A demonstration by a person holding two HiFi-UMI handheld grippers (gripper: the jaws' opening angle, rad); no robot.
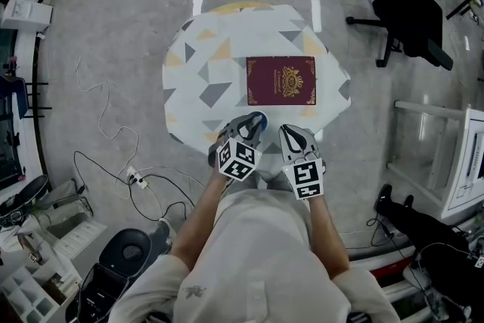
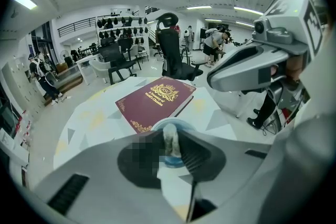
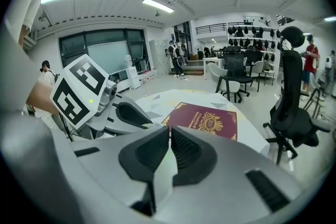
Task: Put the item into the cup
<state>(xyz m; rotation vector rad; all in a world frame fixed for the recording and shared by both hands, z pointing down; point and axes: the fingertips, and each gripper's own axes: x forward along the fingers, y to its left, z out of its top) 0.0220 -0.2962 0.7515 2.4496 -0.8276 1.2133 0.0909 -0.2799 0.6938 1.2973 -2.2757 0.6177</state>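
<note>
Currently the item (image 2: 170, 139), a small pale stubby piece, is pinched between the jaws of the left gripper (image 1: 250, 128). It sits right over the mouth of the blue cup (image 1: 258, 118). Can't tell whether its lower end dips below the rim. The item's material can't be made out either, and part of that spot is blurred.

The cup stands at the near edge of the round table (image 1: 189, 79), just off the near-left corner of the maroon hardback book (image 1: 280, 80). Cup and book are close but apart.

The right gripper (image 1: 292, 134) is just beside the left one at the near table edge. Its jaws are pressed together with nothing between them.

The book lies flat and closed around the table centre, a bit toward the right edge. It has a gilt crest and corner ornaments. The gilt title seems to read "A Treasury of World Classics", but the small print isn't fully legible.

A white tablecloth (image 1: 227, 34) with grey and yellow triangles covers the table.

Each gripper carries its marker cube, left (image 1: 239, 159) and right (image 1: 306, 179), with black-and-white squares.

On the floor, a black office chair (image 1: 408, 4) stands off the far-right side of the table. A white cable (image 1: 98, 113) runs to a power strip (image 1: 136, 179) on the near left.
</note>
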